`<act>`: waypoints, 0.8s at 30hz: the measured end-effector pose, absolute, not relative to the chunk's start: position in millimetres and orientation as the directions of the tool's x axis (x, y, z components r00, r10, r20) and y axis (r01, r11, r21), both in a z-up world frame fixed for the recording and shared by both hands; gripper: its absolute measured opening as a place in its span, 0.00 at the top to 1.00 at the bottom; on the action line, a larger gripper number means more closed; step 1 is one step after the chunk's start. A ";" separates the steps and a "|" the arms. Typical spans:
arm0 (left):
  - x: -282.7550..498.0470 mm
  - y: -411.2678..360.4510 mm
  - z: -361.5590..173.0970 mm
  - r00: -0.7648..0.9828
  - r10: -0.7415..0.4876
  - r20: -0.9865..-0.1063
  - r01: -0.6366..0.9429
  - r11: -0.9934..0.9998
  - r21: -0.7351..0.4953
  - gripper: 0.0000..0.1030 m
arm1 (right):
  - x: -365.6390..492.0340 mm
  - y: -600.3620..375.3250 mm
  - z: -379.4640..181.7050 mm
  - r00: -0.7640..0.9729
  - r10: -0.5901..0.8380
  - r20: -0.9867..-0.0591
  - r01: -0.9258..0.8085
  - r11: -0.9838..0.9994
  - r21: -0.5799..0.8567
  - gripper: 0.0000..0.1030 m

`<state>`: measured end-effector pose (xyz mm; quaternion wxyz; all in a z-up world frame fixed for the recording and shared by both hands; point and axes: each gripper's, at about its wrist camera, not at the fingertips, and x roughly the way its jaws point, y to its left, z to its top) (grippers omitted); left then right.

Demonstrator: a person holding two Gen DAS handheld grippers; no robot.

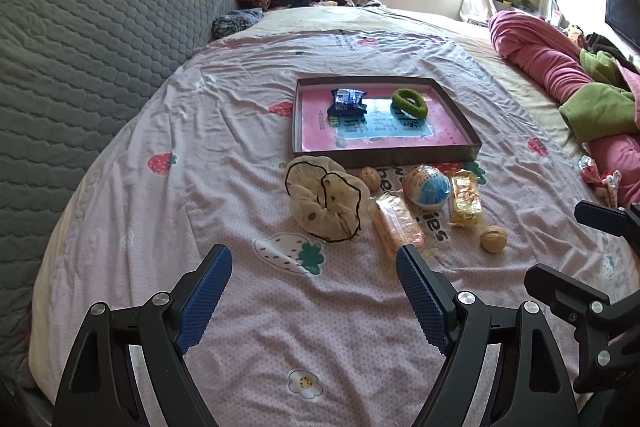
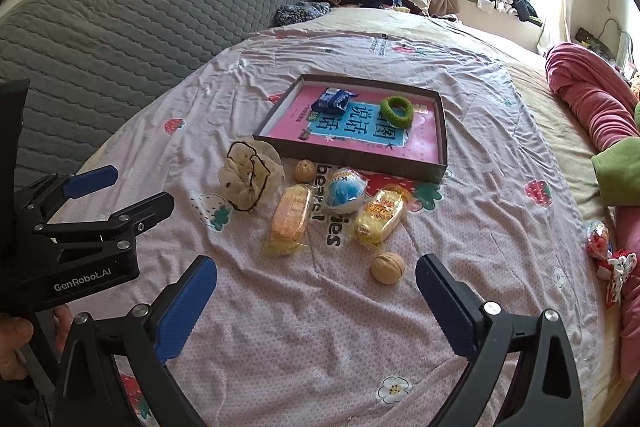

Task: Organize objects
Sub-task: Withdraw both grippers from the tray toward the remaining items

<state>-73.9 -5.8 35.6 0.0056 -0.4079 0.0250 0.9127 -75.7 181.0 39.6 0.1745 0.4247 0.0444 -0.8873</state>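
Altogether, two walnuts [image 2: 387, 268] outside the tray [image 2: 352, 159].

Bare bedsheet [image 2: 300, 327] lies between both wide-spread grippers and the snack cluster, where the near walnut [image 2: 387, 268] and orange packet [image 2: 289, 219] stand before the tray [image 2: 352, 159].

Left gripper [image 1: 314, 297] is hovering open above the bedsheet [image 1: 240, 307].
Cream scrunchie [image 1: 326, 203] and orange snack pack [image 1: 398, 225] are lying just ahead; the tray [image 1: 384, 157] is lying beyond.

"GenRobot.AI" on left gripper [image 2: 120, 189] body
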 end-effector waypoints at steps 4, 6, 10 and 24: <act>-79.9 -3.6 25.1 -0.655 -0.013 -0.755 -0.037 -0.998 0.050 0.17 | -81.3 183.5 31.7 -0.578 -0.269 -0.771 0.339 -0.938 0.073 0.02; -84.0 -3.0 20.9 -0.650 -0.012 -0.760 -0.041 -0.998 0.050 0.17 | -85.5 184.1 27.6 -0.573 -0.266 -0.775 0.334 -0.940 0.076 0.02; -93.4 -4.1 13.4 -0.641 -0.013 -0.767 -0.042 -0.998 0.051 0.17 | -95.2 182.9 22.2 -0.570 -0.259 -0.780 0.330 -0.941 0.072 0.02; -141.0 -4.8 -16.6 -0.617 -0.010 -0.787 -0.040 -0.998 0.044 0.17 | -144.3 173.7 -8.5 -0.534 -0.249 -0.808 0.328 -0.942 0.073 0.02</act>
